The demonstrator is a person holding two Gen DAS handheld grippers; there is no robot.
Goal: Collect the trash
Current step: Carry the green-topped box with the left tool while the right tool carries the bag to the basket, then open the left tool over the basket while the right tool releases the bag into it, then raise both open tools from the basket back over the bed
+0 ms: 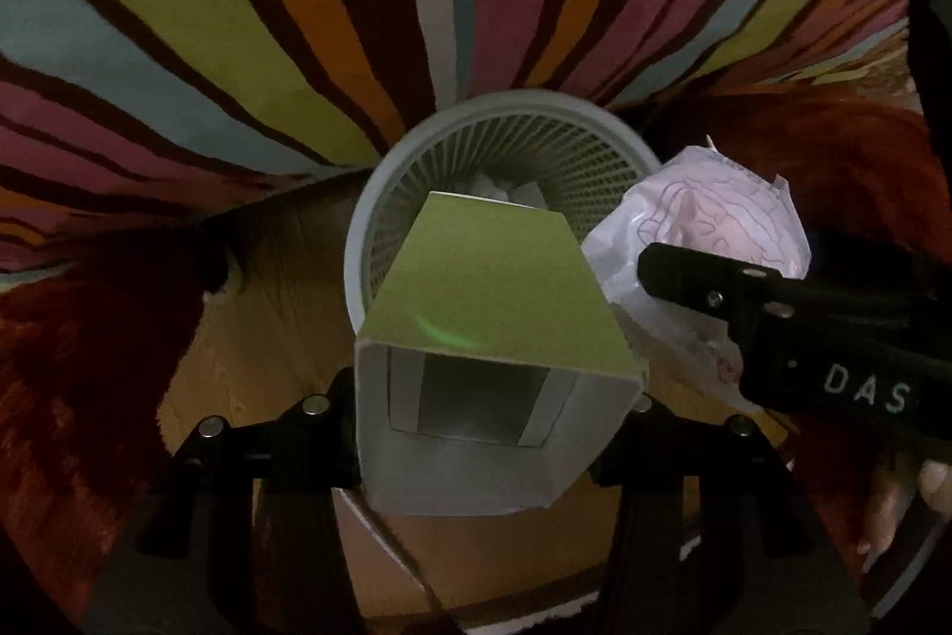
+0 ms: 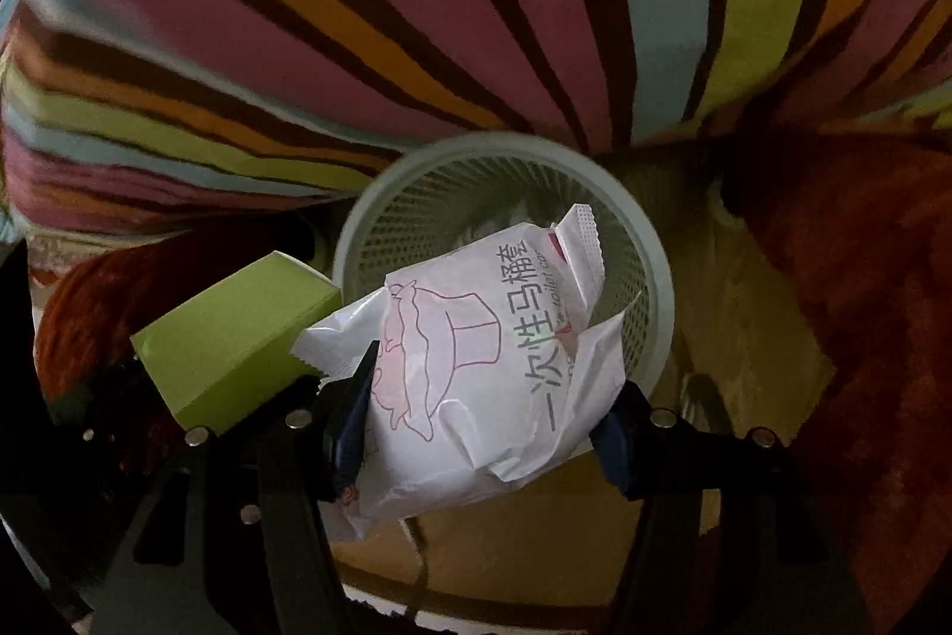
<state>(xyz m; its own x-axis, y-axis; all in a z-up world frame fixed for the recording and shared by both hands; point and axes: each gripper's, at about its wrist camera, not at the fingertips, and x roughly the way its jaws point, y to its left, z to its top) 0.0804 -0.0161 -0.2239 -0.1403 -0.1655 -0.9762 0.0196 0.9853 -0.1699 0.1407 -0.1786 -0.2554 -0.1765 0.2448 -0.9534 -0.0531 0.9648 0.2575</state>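
The left gripper (image 1: 497, 415) pinches a green-topped rectangular cardboard box (image 1: 494, 302) with grey sides between its two fingers, one finger pressed against each side face. The box points forward and its far end overlaps the near rim of a pale round plastic mesh wastebasket (image 1: 381, 194), which stands on a wooden floor (image 1: 273, 337). White crumpled material lies at the bottom of the wastebasket. The right gripper (image 2: 476, 432) pinches a crumpled white plastic packet (image 2: 476, 373) printed with a pink line drawing and dark Chinese characters; both fingers press into its sides. The packet hangs over the near rim of the wastebasket (image 2: 660, 278), its upper torn corner reaching over the opening. In the right wrist view, the box (image 2: 232, 343) sits just beside the packet, to its left. In the left wrist view, the packet (image 1: 702, 230) and the right gripper (image 1: 684, 272) appear to the right of the box. A multicoloured striped fabric (image 1: 250, 10) rises behind the wastebasket, and dark red furry material (image 2: 863, 307) flanks it.
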